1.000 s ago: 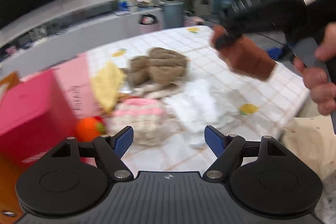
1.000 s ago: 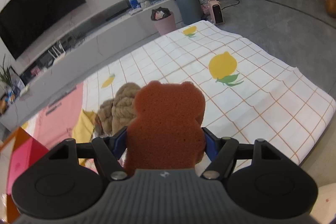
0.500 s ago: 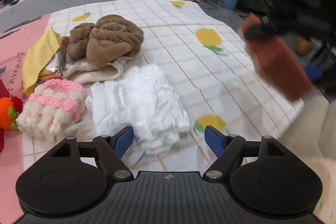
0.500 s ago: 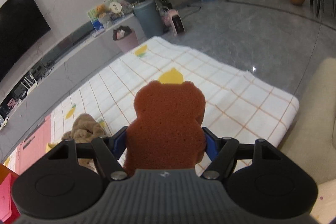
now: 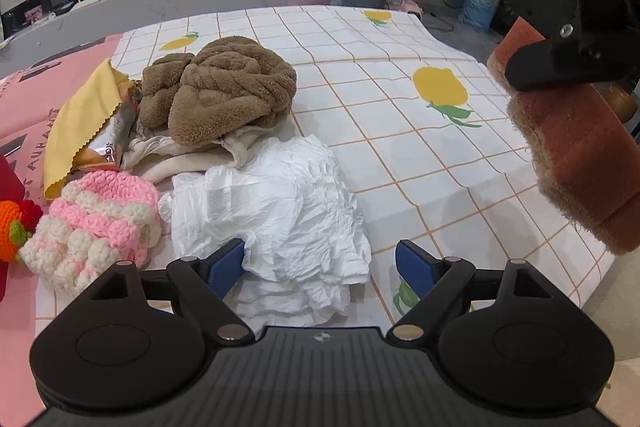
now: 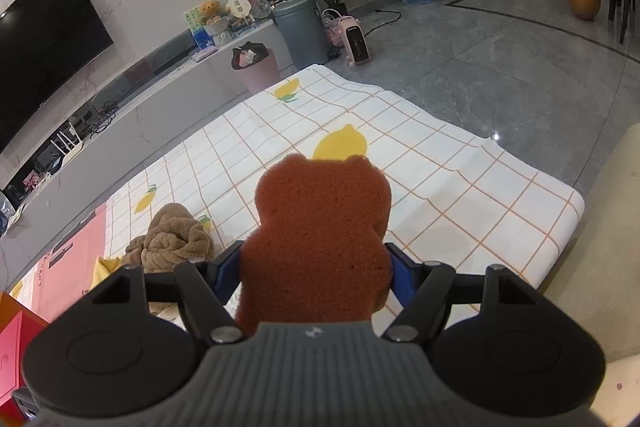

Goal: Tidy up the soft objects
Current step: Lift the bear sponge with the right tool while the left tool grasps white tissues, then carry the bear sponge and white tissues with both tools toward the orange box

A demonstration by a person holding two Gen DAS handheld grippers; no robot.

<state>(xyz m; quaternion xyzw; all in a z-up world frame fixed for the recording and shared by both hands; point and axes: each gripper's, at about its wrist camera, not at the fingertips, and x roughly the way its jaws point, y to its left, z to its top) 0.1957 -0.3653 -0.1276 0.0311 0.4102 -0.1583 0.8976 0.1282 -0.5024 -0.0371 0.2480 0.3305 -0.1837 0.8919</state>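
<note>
My right gripper (image 6: 316, 267) is shut on a brown bear-shaped sponge (image 6: 320, 227) and holds it in the air above the table's right edge; the sponge also shows in the left wrist view (image 5: 576, 167). My left gripper (image 5: 320, 263) is open and empty, low over a crumpled white cloth (image 5: 280, 211). Behind the cloth lies a brown fluffy knitted piece (image 5: 224, 95), also in the right wrist view (image 6: 176, 239). A pink and white crochet piece (image 5: 96, 219) lies at the left, with an orange crochet toy (image 5: 14, 223) beside it.
The table carries a white checked cloth with lemon prints (image 5: 400, 87). A yellow cloth (image 5: 80, 123), a snack wrapper (image 5: 116, 131) and a beige fabric (image 5: 180, 159) lie by the brown piece. A pink mat (image 5: 24, 103) and a red box (image 6: 12, 339) are at the left.
My left gripper swung right and lower, toward the white cloth. My right gripper, still shut on the sponge, moved toward the table's right edge.
</note>
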